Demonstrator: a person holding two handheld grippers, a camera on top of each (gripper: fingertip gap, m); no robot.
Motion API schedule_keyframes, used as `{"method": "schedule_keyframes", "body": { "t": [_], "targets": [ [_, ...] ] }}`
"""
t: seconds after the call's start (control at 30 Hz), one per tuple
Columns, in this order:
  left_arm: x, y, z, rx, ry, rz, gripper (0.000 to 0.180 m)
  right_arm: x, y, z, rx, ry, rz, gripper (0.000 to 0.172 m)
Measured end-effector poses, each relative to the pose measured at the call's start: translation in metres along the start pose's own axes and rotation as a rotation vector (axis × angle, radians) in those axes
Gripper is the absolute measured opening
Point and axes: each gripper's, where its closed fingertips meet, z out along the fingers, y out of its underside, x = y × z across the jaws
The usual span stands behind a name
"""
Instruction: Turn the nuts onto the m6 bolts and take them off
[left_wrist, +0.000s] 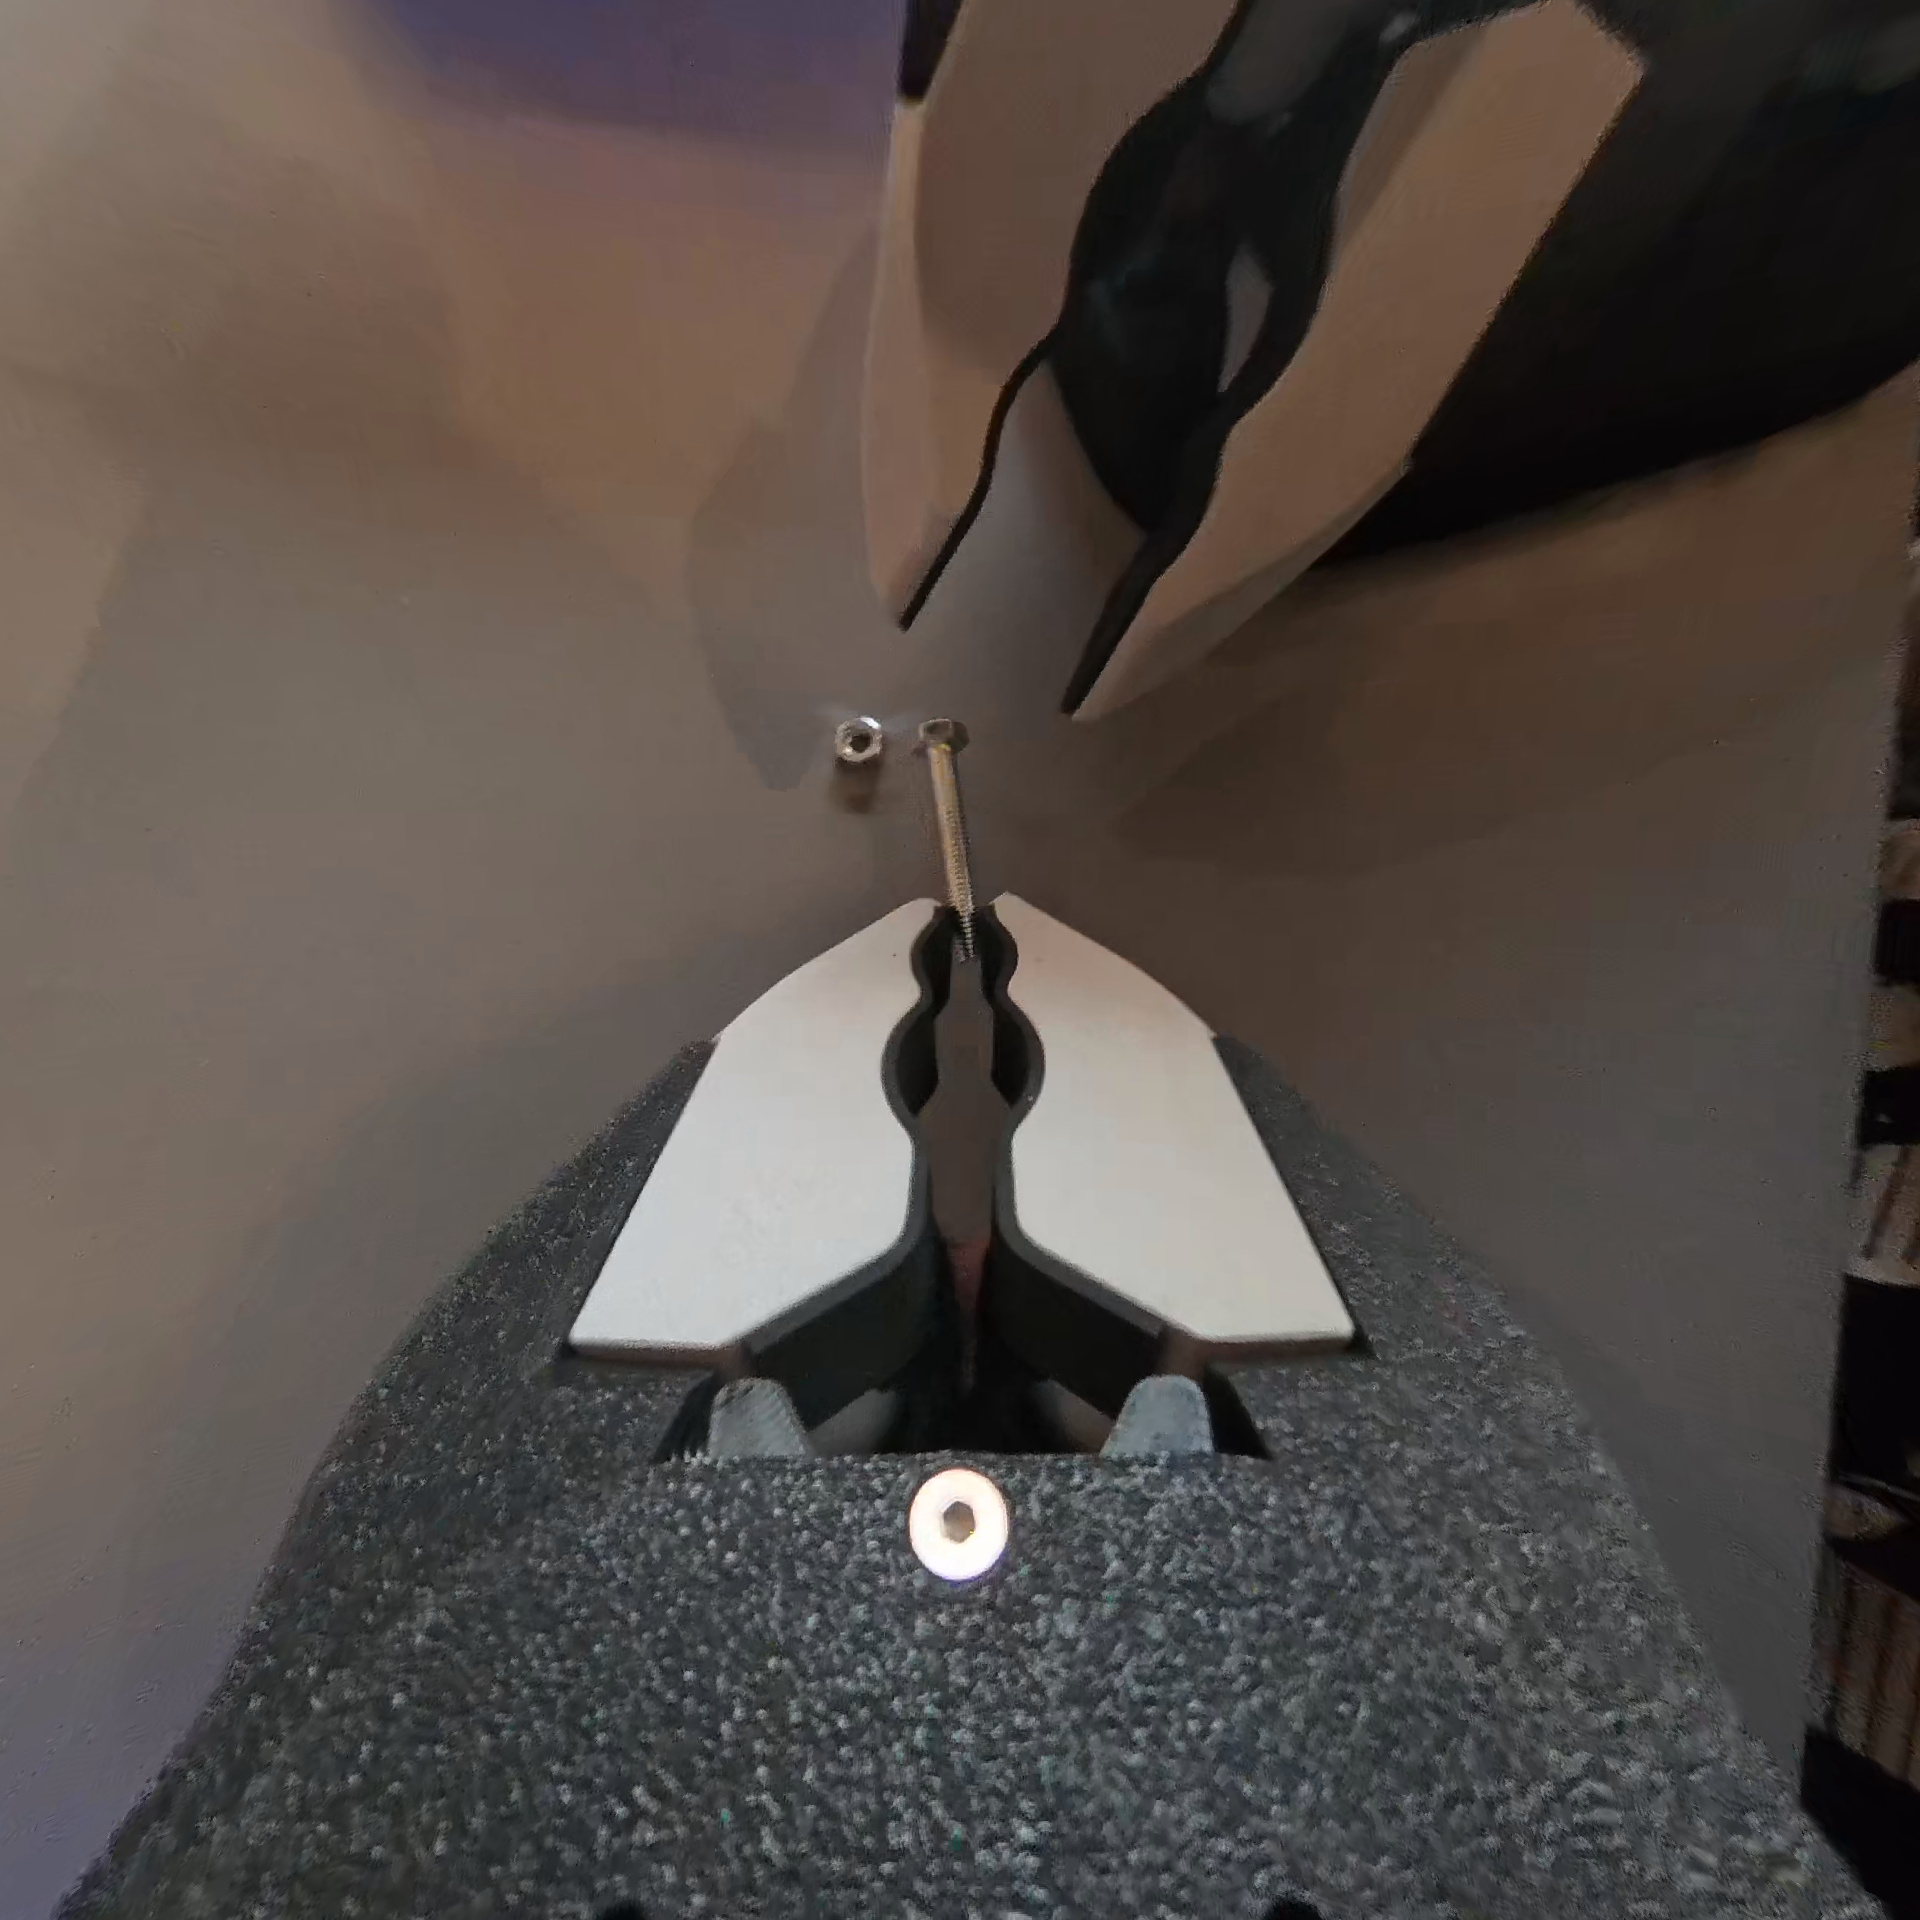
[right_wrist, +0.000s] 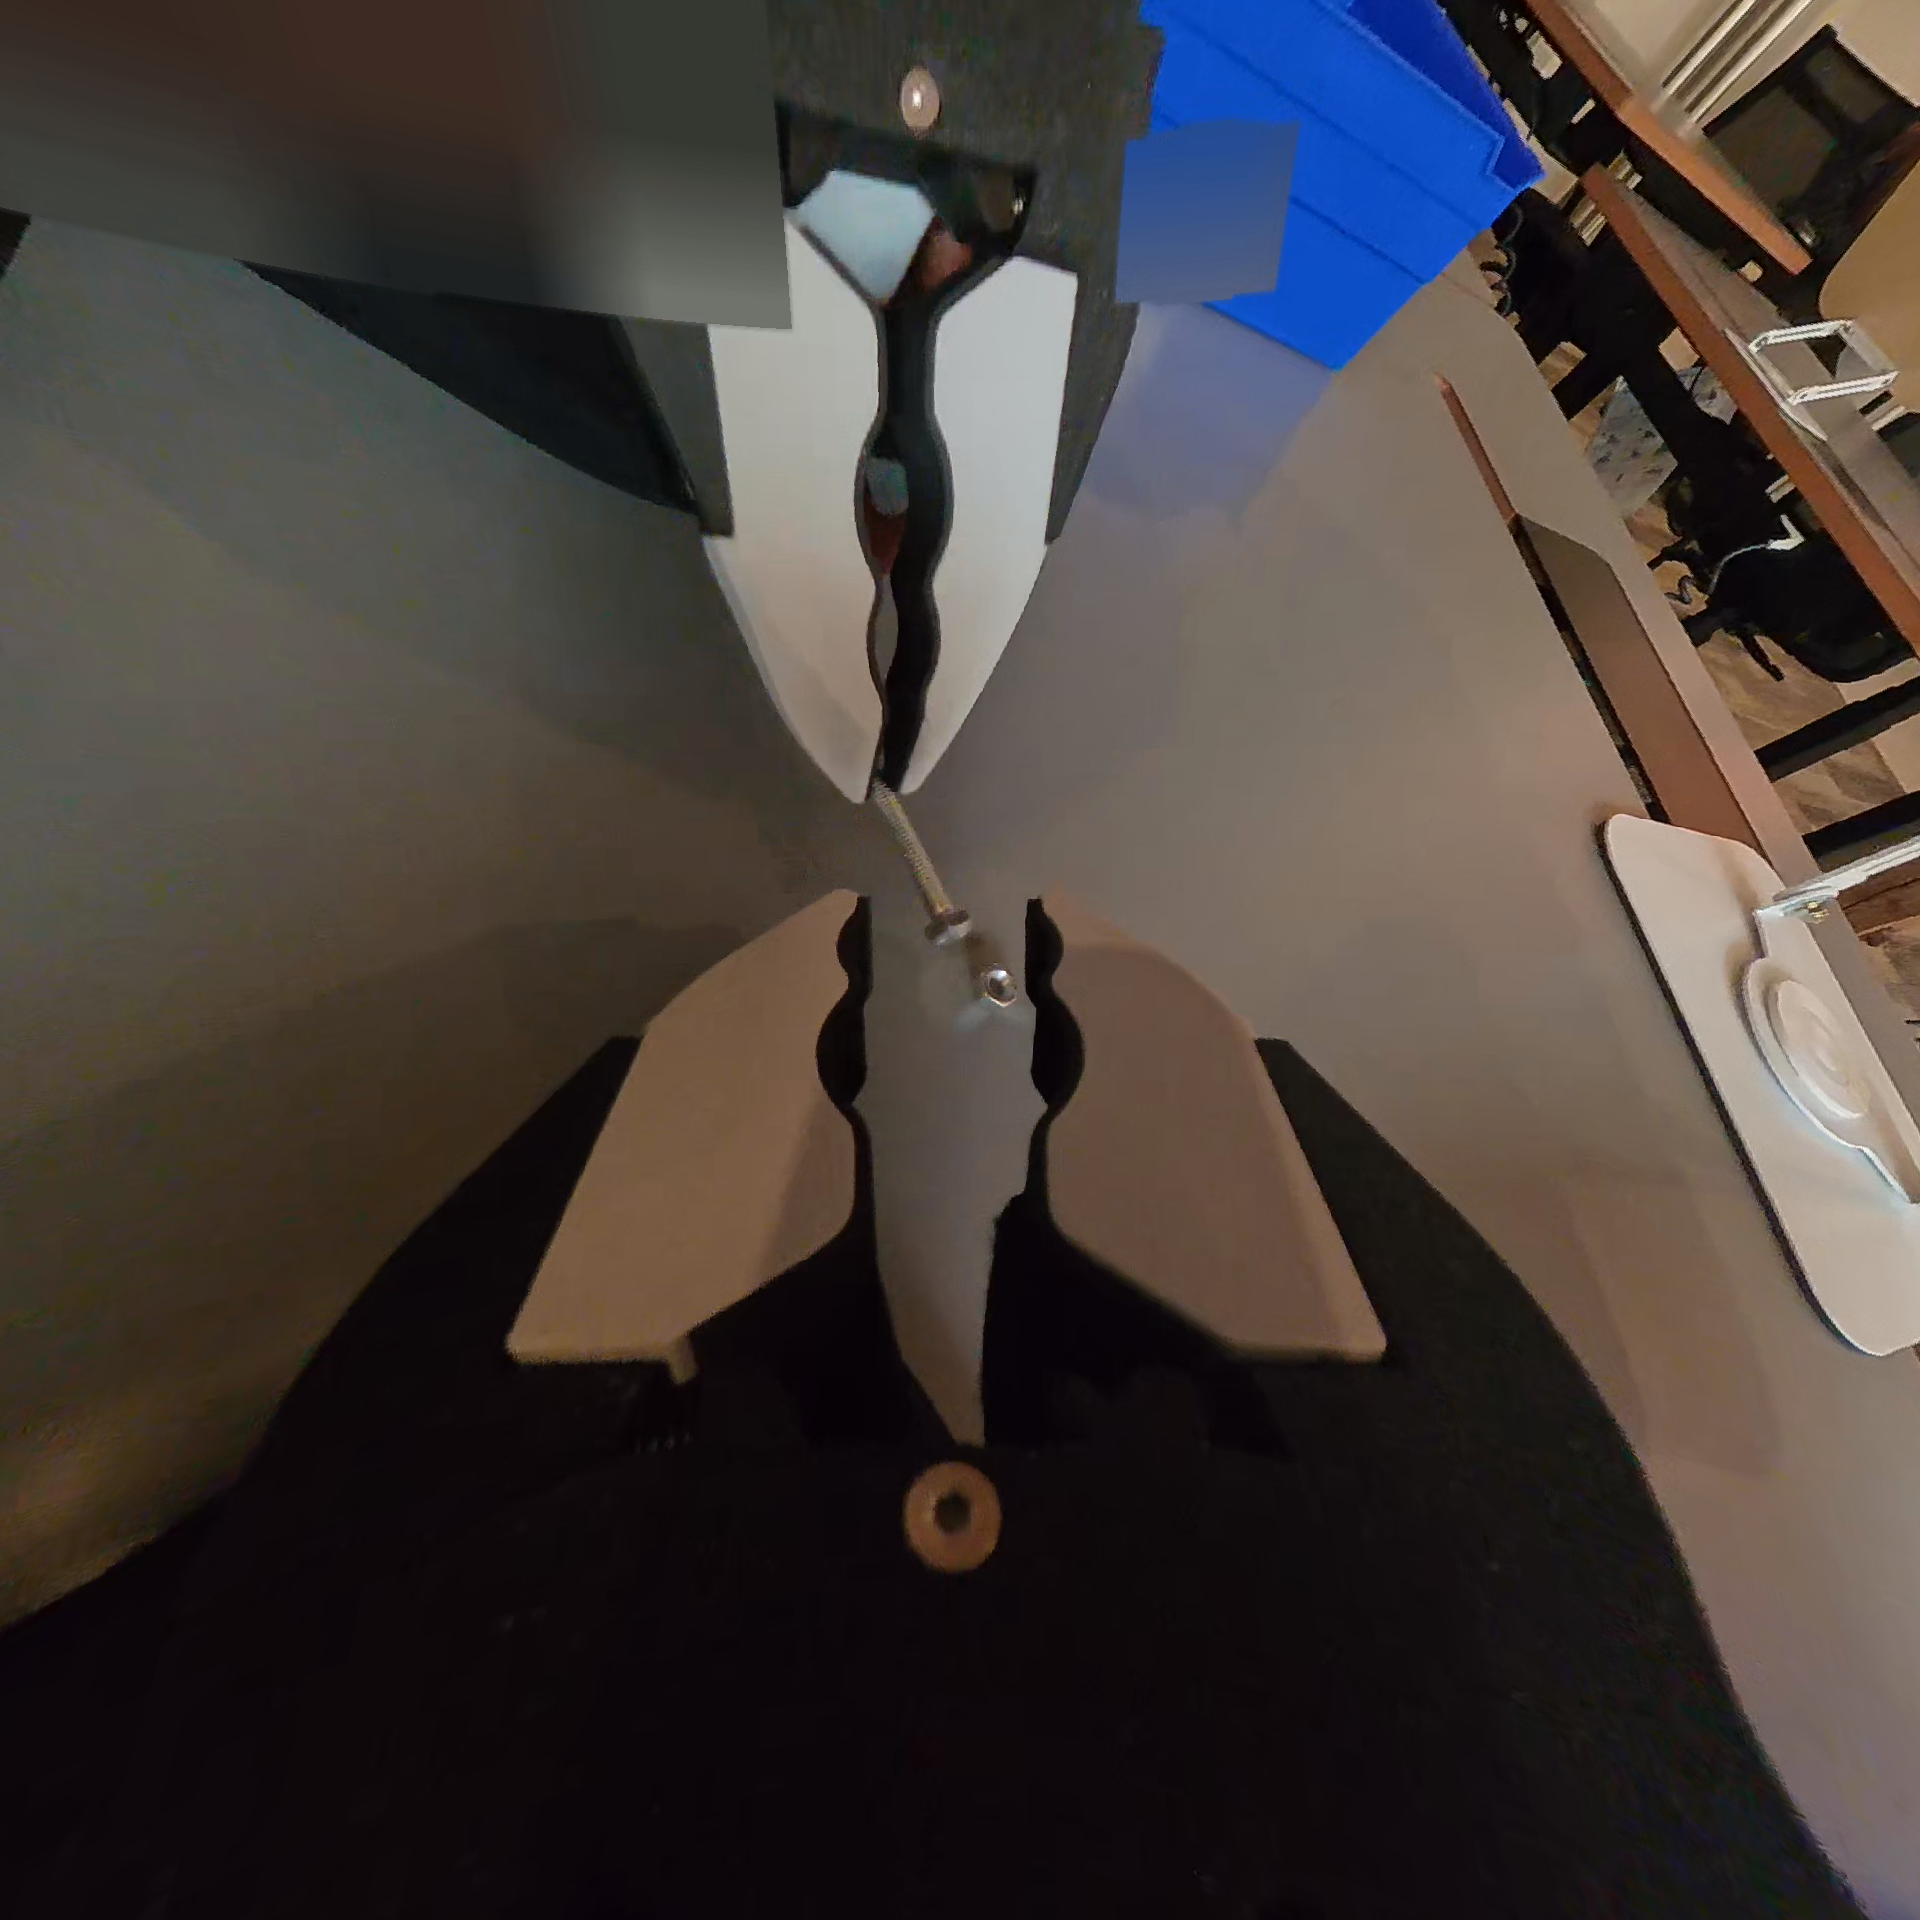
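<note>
My left gripper (left_wrist: 964, 914) points level along the grey counter (left_wrist: 416, 831), its fingers (left_wrist: 831, 997) closed on the threaded end of the bolt (left_wrist: 948, 821). The bolt's head faces my right gripper (right_wrist: 948, 914). The right gripper faces the left one tip to tip, fingers (right_wrist: 727, 1039) spread and holding nothing. The nut (left_wrist: 858, 741) lies on the counter just beside the bolt head, between the right fingers.

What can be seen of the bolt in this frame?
The bolt is slim, silvery metal, with a hex head and a long shank threaded toward its tip. The left gripper has its fingertips shut on the threaded end, the head pointing away toward the open right gripper. No nut is on it; a loose nut lies beside the head on the grey table.
</note>
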Motion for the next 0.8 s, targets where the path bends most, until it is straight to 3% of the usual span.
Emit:
{"method": "schedule_keyframes", "body": {
  "t": [0.23, 0.5, 0.63, 0.8],
  "targets": [
    [0.02, -0.017, -0.012, 0.078, 0.15, 0.027, 0.005, -0.008, -0.003, 0.0, 0.016, -0.041, -0.019, 0.028],
    [0.021, -0.02, -0.018, 0.076, 0.184, 0.055, 0.005, -0.015, -0.007, 0.0, 0.041, -0.07, -0.054, 0.01],
    [0.022, -0.026, -0.022, 0.116, 0.203, 0.04, 0.005, -0.015, -0.007, -0.002, 0.036, -0.08, -0.033, 0.009],
    [0.007, -0.05, -0.036, 0.361, 0.134, -0.001, 0.031, 0.0, -0.029, -0.016, 0.185, -0.057, 0.119, 0.009]
  ]
}}
